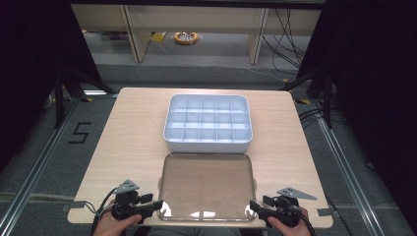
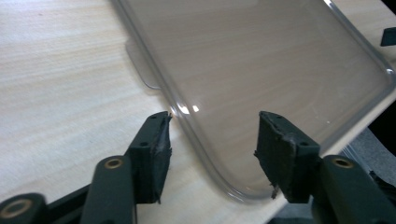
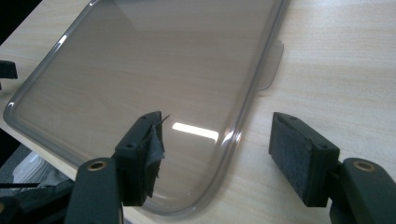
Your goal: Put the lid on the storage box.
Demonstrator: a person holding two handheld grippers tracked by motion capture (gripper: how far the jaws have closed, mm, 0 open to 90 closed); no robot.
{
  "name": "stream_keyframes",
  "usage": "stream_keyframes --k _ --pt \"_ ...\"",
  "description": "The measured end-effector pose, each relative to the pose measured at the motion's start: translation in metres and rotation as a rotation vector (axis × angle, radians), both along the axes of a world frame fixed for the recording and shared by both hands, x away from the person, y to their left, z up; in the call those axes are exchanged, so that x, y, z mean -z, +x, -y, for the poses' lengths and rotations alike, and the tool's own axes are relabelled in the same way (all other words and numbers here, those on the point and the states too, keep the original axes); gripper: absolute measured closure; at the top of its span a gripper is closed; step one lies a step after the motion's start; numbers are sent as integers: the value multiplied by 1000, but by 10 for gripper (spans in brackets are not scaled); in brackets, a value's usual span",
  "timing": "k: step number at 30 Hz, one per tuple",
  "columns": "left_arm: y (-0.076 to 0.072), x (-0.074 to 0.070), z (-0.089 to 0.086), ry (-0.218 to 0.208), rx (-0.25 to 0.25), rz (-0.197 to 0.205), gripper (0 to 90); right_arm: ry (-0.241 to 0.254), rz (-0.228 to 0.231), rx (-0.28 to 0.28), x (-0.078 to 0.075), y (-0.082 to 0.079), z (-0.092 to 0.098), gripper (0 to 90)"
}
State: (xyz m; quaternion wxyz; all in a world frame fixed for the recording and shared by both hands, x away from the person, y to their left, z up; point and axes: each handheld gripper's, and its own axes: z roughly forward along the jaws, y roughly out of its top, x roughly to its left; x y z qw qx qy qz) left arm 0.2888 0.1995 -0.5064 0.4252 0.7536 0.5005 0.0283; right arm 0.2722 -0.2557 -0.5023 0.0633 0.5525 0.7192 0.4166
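Smoky clear plastic, the lid lies flat on the wooden table at its near edge, just in front of the white compartment tray, with a narrow strip of bare wood between them. Both hands come in low from the bottom of the high view, each holding its tool level and angled inward toward a near corner of the lid. The left gripper straddles the lid's near left corner, one jaw over the bare wood and the other over the plastic; its jaws stand apart, pressing on nothing. The right gripper straddles the near right corner the same way, jaws parted, with the rim running between them untouched.
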Motion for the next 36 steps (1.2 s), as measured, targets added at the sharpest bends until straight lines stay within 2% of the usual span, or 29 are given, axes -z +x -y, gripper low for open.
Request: stream_keyframes --k 1,3,4,5,6,8,9,11,12,13,14,15,17,18,19,20,22,23,25,26,27,28,29,30,31,32,33,35,36 --pt "3 1 1 -10 -9 -12 463 8 -1 -7 0 1 -1 365" --pt "7 3 0 -1 -3 -26 470 7 -12 -2 2 4 -2 367" --pt "10 4 0 6 1 -40 468 30 -12 -4 3 5 -3 365" --pt "12 4 1 0 -2 -40 470 31 4 -2 6 8 -2 365" --pt "14 5 3 11 -3 -41 479 42 -15 5 6 10 -2 366" --pt "16 6 4 15 -1 -46 480 44 -16 11 6 11 -2 369" --pt "17 8 5 2 -8 -53 480 40 -33 3 6 12 -2 374" --pt "18 7 8 -8 -9 -56 475 41 -30 8 8 14 -3 373" --pt "18 7 8 -2 1 -57 472 78 -66 28 8 14 -6 372" --pt "19 7 9 -3 12 -59 473 90 -57 1 9 16 -4 375" --pt "18 8 11 -16 -5 -60 473 106 -68 17 10 16 -5 383" --pt "18 7 12 -3 0 -58 472 110 -51 8 13 18 -4 386" --pt "17 8 13 -3 -15 -55 469 156 -66 35 15 18 -2 382" --pt "17 7 12 -2 4 -54 470 178 -70 42 15 17 -1 382" --pt "17 7 12 -2 4 -54 471 207 -105 75 13 15 -3 383" --pt "16 8 13 -11 -8 -48 470 210 -75 68 17 17 -2 383" --pt "16 8 12 -1 1 -48 470 217 -77 68 17 17 0 385" --pt "16 7 11 6 5 -47 470 261 -131 98 14 13 -2 393" --pt "15 7 11 9 6 -46 467 278 -118 94 17 13 2 416" --pt "15 8 12 7 -1 -44 465 338 -146 115 19 10 4 435" --pt "14 8 12 5 -3 -42 463 363 -186 137 18 8 5 450" --pt "14 8 11 9 5 -42 463 363 -186 137 18 8 5 450" --pt "13 8 11 9 8 -40 463 398 -183 139 20 7 6 468" --pt "13 8 11 9 8 -40 463 414 -221 145 18 5 6 478" --pt "13 8 11 10 8 -38 463 414 -221 145 18 5 6 478" --pt "12 8 10 7 -4 -38 459 383 -200 140 21 5 7 490" --pt "12 8 10 7 -4 -38 454 383 -200 140 21 5 7 490" --pt "12 8 11 11 -11 -34 454 459 -230 156 22 3 7 519" --pt "12 8 11 11 -11 -34 453 459 -230 156 22 3 7 519"
